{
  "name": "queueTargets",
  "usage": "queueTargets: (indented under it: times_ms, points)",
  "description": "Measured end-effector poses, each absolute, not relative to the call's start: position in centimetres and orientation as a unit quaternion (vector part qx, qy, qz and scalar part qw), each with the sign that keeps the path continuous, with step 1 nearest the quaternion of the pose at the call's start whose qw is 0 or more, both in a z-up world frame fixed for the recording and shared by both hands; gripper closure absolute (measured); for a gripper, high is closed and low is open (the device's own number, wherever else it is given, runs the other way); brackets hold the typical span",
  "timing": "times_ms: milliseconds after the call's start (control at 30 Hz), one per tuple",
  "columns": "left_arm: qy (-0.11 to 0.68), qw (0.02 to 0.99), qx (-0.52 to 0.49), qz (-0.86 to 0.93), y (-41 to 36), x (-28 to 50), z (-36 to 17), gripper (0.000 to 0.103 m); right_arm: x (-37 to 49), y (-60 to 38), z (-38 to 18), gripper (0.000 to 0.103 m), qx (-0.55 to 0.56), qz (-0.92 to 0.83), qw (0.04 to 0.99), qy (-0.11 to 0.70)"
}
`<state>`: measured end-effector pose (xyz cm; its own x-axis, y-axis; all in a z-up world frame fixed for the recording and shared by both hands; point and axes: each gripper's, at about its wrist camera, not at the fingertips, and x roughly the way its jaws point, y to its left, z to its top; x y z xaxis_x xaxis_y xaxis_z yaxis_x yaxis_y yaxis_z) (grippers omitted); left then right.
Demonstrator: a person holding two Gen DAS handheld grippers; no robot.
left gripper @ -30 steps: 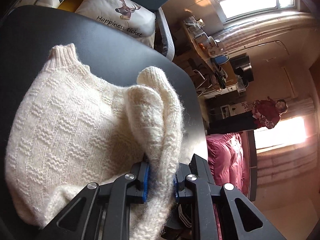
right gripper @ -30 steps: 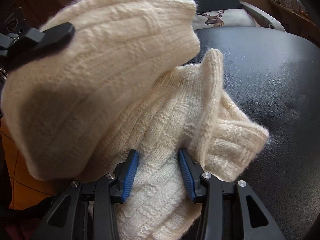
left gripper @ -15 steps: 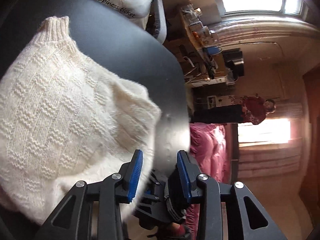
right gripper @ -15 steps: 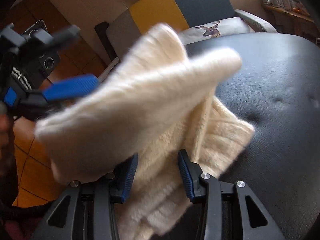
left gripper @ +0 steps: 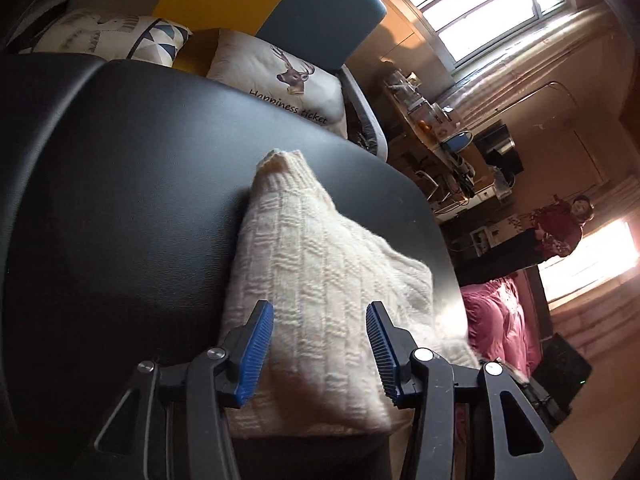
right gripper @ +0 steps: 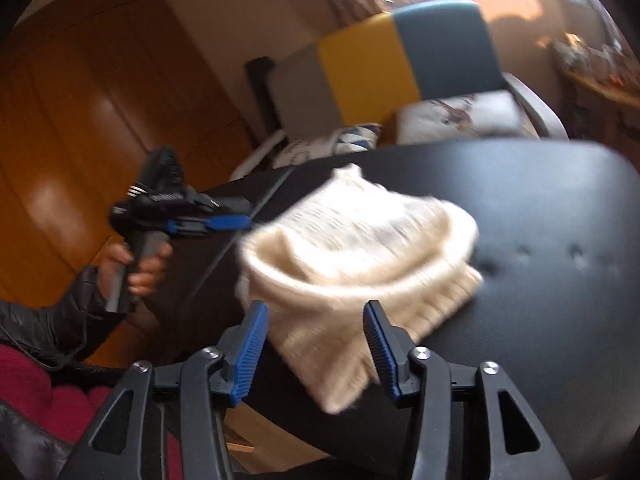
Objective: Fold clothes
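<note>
A cream knitted sweater [left gripper: 320, 292] lies folded in a compact bundle on the black padded table [left gripper: 120, 200]. My left gripper [left gripper: 320, 354] is open, its blue-padded fingers held just above the near end of the bundle, gripping nothing. In the right wrist view the sweater [right gripper: 360, 248] looks blurred, with a rolled fold along its near edge. My right gripper [right gripper: 316, 350] is open too, hovering over the bundle's near corner. The left gripper [right gripper: 228, 223] shows there as well, held by a hand [right gripper: 132, 268] off the table's left side.
A sofa with a deer-print cushion [left gripper: 280, 76] and a patterned cushion [left gripper: 104, 38] stands behind the table. A person [left gripper: 560, 228] stands far right by a cluttered desk [left gripper: 448, 148]. A red quilt [left gripper: 496, 320] lies beyond the table edge. Wooden doors [right gripper: 80, 120] are at left.
My left gripper let go of the sleeve and pulled back; the sleeve dropped onto the bundle. My right gripper also backed away from the sweater. Both views swung round.
</note>
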<state>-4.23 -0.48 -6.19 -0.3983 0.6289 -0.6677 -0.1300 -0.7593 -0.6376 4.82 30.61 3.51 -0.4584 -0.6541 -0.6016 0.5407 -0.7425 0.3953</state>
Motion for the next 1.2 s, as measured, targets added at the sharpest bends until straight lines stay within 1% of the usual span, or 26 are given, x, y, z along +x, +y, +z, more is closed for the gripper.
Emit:
queueTargets:
  times_ms: [100, 167, 267, 367, 400, 467, 500, 567, 600, 633, 700, 733, 767, 800, 833, 867, 967, 1000, 1067, 1133, 1200]
  points:
    - [-0.257, 0.230, -0.495, 0.797, -1.6, -3.2, -7.5, 0.055, 2.7, 26.1, 4.5, 0.050, 0.399, -0.825, 0.398, -0.048]
    - [-0.264, 0.240, -0.488, 0.797, -2.1, -2.8, -7.5, 0.055, 2.1, 24.0, 4.6, 0.050, 0.420, -0.803, 0.423, -0.023]
    - [-0.268, 0.255, -0.477, 0.797, -2.6, -2.5, -7.2, 0.055, -0.7, 21.5, 2.7, 0.050, 0.489, -0.752, 0.442, -0.017]
    - [-0.235, 0.276, -0.467, 0.806, -1.6, -2.6, -6.5, 0.055, -1.6, 20.6, 0.7, 0.050, 0.542, -0.718, 0.438, 0.001]
    - [-0.218, 0.284, -0.465, 0.809, -1.0, -2.7, -6.4, 0.055, -1.5, 20.7, 0.3, 0.050, 0.549, -0.712, 0.438, -0.008]
    - [-0.183, 0.296, -0.469, 0.812, 0.5, -3.0, -6.5, 0.055, -1.1, 21.0, -0.4, 0.050, 0.555, -0.708, 0.436, -0.036]
    - [-0.170, 0.300, -0.471, 0.812, 1.2, -3.1, -6.7, 0.055, -1.1, 21.2, -0.9, 0.050, 0.554, -0.702, 0.443, -0.065]
    - [-0.160, 0.313, -0.468, 0.811, 2.1, -3.1, -6.9, 0.055, -1.3, 22.0, -2.2, 0.050, 0.544, -0.685, 0.465, -0.141]
    - [-0.155, 0.319, -0.467, 0.810, 2.5, -3.1, -7.0, 0.055, -1.2, 22.3, -3.0, 0.050, 0.538, -0.678, 0.471, -0.172]
    - [-0.160, 0.330, -0.463, 0.807, 2.5, -3.2, -7.0, 0.055, -1.0, 22.8, -4.0, 0.048, 0.535, -0.666, 0.479, -0.203]
    - [-0.161, 0.345, -0.463, 0.801, 2.8, -3.5, -7.2, 0.055, -0.1, 23.8, -6.1, 0.048, 0.533, -0.631, 0.500, -0.259]
    - [-0.149, 0.348, -0.472, 0.796, 3.0, -3.6, -7.8, 0.055, 0.6, 24.4, -7.1, 0.052, 0.538, -0.628, 0.500, -0.257]
    - [-0.137, 0.350, -0.481, 0.792, 3.2, -3.8, -8.3, 0.055, 1.2, 25.1, -8.5, 0.053, 0.560, -0.634, 0.476, -0.239]
    - [-0.125, 0.353, -0.490, 0.787, 3.4, -3.9, -8.9, 0.055, 1.5, 26.1, -10.3, 0.061, 0.584, -0.636, 0.446, -0.236]
    - [-0.110, 0.352, -0.494, 0.788, 3.5, -4.0, -9.3, 0.059, 1.7, 27.4, -11.7, 0.097, 0.589, -0.638, 0.424, -0.259]
    - [-0.104, 0.357, -0.491, 0.788, 3.4, -3.9, -9.5, 0.059, 2.0, 28.7, -12.4, 0.098, 0.578, -0.640, 0.415, -0.291]
    - [-0.079, 0.362, -0.483, 0.793, 3.4, -3.0, -8.9, 0.062, 3.2, 30.1, -12.5, 0.097, 0.540, -0.667, 0.408, -0.311]
    - [-0.087, 0.370, -0.476, 0.793, 3.0, -2.5, -8.4, 0.062, 3.6, 30.3, -12.6, 0.097, 0.534, -0.670, 0.405, -0.320]
    - [-0.100, 0.380, -0.463, 0.794, 2.1, -1.3, -7.6, 0.062, 4.2, 30.5, -12.5, 0.093, 0.520, -0.674, 0.399, -0.340]
    - [-0.094, 0.379, -0.454, 0.801, 1.3, 0.2, -7.2, 0.062, 4.8, 31.0, -11.7, 0.075, 0.502, -0.686, 0.392, -0.353]
    - [-0.057, 0.384, -0.452, 0.803, 1.3, 2.3, -7.6, 0.062, 5.5, 31.4, -10.6, 0.074, 0.483, -0.700, 0.383, -0.359]
